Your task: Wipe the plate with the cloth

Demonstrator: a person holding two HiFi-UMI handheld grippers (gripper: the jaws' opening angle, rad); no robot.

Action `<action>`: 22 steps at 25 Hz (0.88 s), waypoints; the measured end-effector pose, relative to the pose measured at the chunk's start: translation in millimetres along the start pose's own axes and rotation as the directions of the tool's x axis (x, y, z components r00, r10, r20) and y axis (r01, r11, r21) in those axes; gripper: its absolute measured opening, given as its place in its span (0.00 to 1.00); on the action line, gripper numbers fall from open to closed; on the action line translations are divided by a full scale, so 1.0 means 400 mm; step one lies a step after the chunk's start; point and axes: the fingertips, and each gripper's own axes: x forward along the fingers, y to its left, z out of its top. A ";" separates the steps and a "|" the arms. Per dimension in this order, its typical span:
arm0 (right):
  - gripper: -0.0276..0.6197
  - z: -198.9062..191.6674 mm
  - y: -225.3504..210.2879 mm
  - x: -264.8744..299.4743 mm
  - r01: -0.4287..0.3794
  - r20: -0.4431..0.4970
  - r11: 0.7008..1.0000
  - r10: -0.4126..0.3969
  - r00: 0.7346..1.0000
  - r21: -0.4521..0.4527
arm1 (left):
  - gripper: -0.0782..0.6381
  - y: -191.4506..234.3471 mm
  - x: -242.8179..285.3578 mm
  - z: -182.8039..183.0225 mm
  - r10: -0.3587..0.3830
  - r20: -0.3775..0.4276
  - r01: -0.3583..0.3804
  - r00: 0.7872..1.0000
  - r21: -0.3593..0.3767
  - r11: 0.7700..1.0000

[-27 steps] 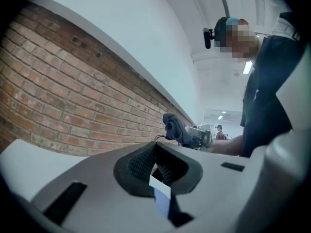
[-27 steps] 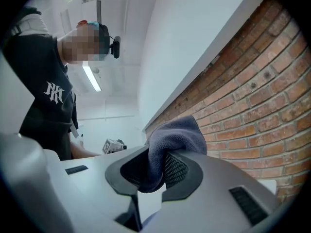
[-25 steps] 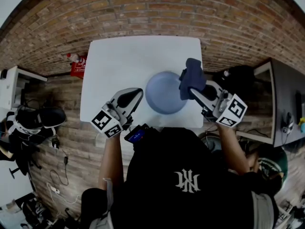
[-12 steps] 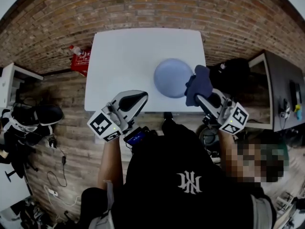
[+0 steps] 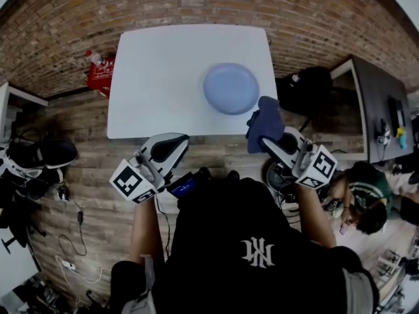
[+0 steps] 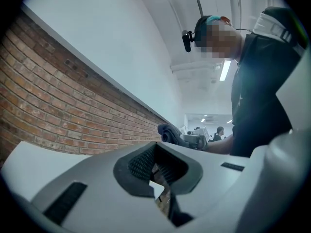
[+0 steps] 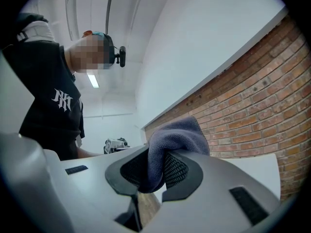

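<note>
Beside the table (image 5: 160, 70), right tool (image 5: 265, 138) clamps cloth (image 5: 266, 119) pointing forward; left tool (image 5: 178, 140) closed

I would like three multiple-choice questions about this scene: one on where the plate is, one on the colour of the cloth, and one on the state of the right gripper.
1. Where is the plate?
A. on the floor
B. on the white table
C. on a chair

2. What colour is the cloth?
A. red
B. yellow
C. dark blue

3. What is the right gripper doing?
A. holding the cloth
B. open and empty
C. holding the plate

Answers: 1 B, the plate lies flat on the tabletop. 2 C, the head view and the right gripper view both show it dark blue. 3 A, the cloth is pinched between its jaws.
</note>
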 end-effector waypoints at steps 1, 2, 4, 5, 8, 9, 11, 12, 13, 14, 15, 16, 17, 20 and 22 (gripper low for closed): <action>0.16 -0.005 0.007 -0.013 -0.006 -0.002 1.000 0.006 1.000 0.003 | 0.11 -0.014 0.001 -0.002 0.005 0.000 -0.005 1.000 -0.004 1.000; 0.16 -0.010 0.016 -0.027 -0.014 -0.006 1.000 0.014 1.000 0.006 | 0.11 -0.030 0.003 -0.003 0.010 0.001 -0.010 1.000 -0.007 1.000; 0.16 -0.016 0.038 -0.055 -0.031 -0.016 1.000 0.031 0.999 0.008 | 0.11 -0.061 0.009 -0.004 0.014 0.001 -0.014 1.000 -0.009 1.000; 0.16 -0.015 0.048 -0.068 -0.038 -0.017 0.999 0.038 0.999 0.002 | 0.11 -0.074 0.015 -0.005 0.014 -0.001 -0.014 1.000 -0.011 1.000; 0.16 -0.005 0.081 -0.121 -0.051 -0.013 0.999 0.051 0.999 -0.018 | 0.11 -0.125 0.040 -0.006 0.006 0.002 -0.006 1.000 -0.023 1.000; 0.16 -0.006 0.093 -0.147 -0.052 -0.016 0.999 0.051 0.999 -0.015 | 0.11 -0.151 0.052 -0.005 0.000 0.003 0.001 1.000 -0.021 1.000; 0.16 -0.009 0.117 -0.208 -0.056 -0.018 0.998 0.055 0.998 -0.008 | 0.11 -0.209 0.083 -0.005 -0.011 -0.009 0.011 1.000 -0.007 1.000; 0.16 -0.011 0.128 -0.240 -0.061 -0.019 0.998 0.061 0.998 -0.008 | 0.11 -0.238 0.102 -0.009 -0.013 -0.022 0.013 1.000 0.002 1.000; 0.16 -0.015 0.140 -0.272 -0.069 -0.021 0.998 0.068 0.997 -0.007 | 0.11 -0.268 0.122 -0.014 -0.012 -0.038 0.012 0.999 0.012 1.000; 0.16 -0.019 0.151 -0.303 -0.076 -0.021 0.997 0.076 0.997 -0.004 | 0.11 -0.298 0.141 -0.021 -0.007 -0.055 0.008 0.998 0.021 1.000; 0.16 -0.024 0.162 -0.332 -0.086 -0.022 0.996 0.086 0.996 -0.001 | 0.11 -0.327 0.158 -0.028 0.000 -0.069 0.002 0.998 0.030 1.000; 0.16 -0.031 0.173 -0.358 -0.099 -0.026 0.995 0.099 0.995 0.001 | 0.11 -0.355 0.173 -0.036 0.009 -0.080 -0.006 0.997 0.037 0.999; 0.16 -0.040 0.184 -0.379 -0.116 -0.030 0.993 0.116 0.993 0.006 | 0.11 -0.379 0.184 -0.044 0.019 -0.089 -0.015 0.996 0.043 0.999; 0.16 -0.072 0.218 -0.408 -0.188 -0.037 0.982 0.189 0.981 0.017 | 0.11 -0.428 0.201 -0.064 0.051 -0.112 -0.047 0.992 0.043 0.998; 0.16 -0.085 0.240 -0.410 -0.220 -0.021 0.975 0.220 0.975 0.018 | 0.11 -0.455 0.196 -0.072 0.062 -0.135 -0.057 0.989 0.045 0.997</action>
